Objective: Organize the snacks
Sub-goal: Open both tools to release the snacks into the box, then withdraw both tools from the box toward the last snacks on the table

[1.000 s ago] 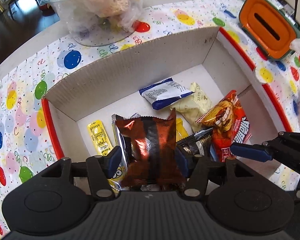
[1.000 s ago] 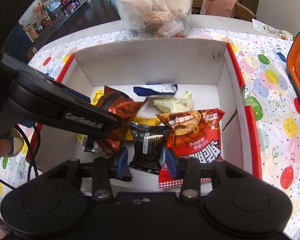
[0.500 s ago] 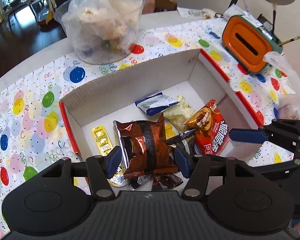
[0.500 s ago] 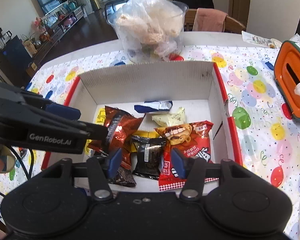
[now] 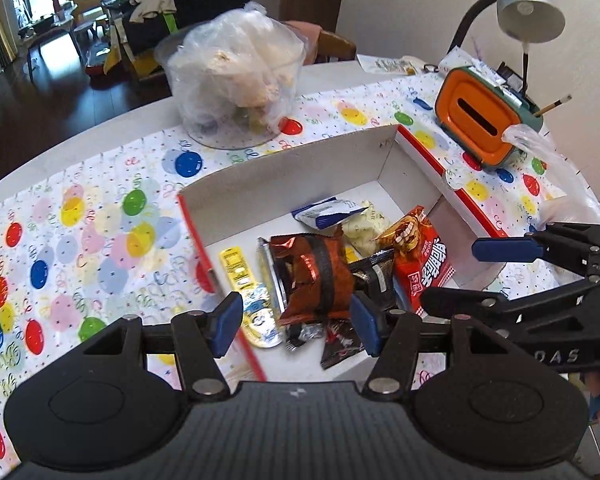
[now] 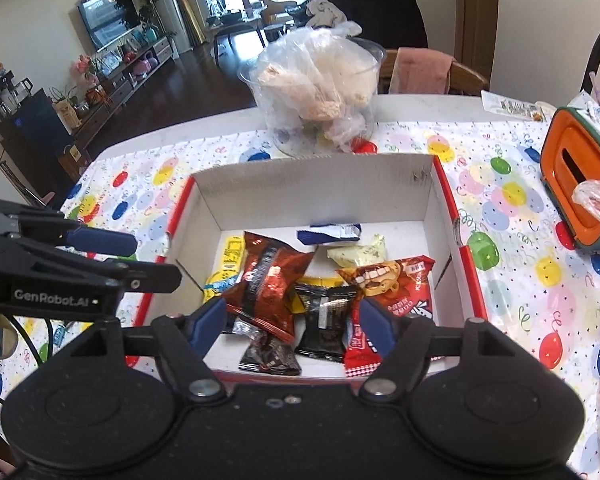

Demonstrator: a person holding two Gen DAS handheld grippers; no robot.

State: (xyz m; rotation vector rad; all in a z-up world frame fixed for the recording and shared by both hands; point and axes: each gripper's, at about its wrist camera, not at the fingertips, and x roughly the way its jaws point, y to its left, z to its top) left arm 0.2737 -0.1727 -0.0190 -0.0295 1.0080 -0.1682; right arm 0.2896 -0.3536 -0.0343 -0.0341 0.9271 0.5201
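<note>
Nearest to me, the right gripper (image 6: 292, 324) hangs above the near wall of the box (image 6: 312, 172), tipped down into it. Its jaws have just been opening and stand spread wide with nothing between them; the left wrist view shows its fingers bare over the box's right side. The left gripper (image 5: 296, 328) is spread too and empty. It sits off the box's near left corner, outside the red rim.

All the snacks I can see are inside the box. Against the near wall lies a small dark packet (image 6: 270, 354). Just beyond it the black packet (image 6: 326, 316) lies flat, straight ahead of and below the right gripper, with its long axis running away from me toward the far wall. The spread jaws would therefore cross its short width. I judge the right hand the nearer one for it.

To its left the brown packet (image 6: 268, 280) leans across other wrappers, slanting toward the box's left wall, more within the left gripper's reach. The red packet (image 6: 396, 292) lies to the right, toward the right wall. A yellow sachet (image 5: 236, 268) lies along the left wall. Nearer the far wall are a pale packet (image 6: 360, 254) and a blue-and-white packet (image 6: 328, 234).

Beyond the box a clear tub (image 6: 316, 88) holds a bagged snack, and an orange holder (image 6: 576, 196) stands off the far right corner.
</note>
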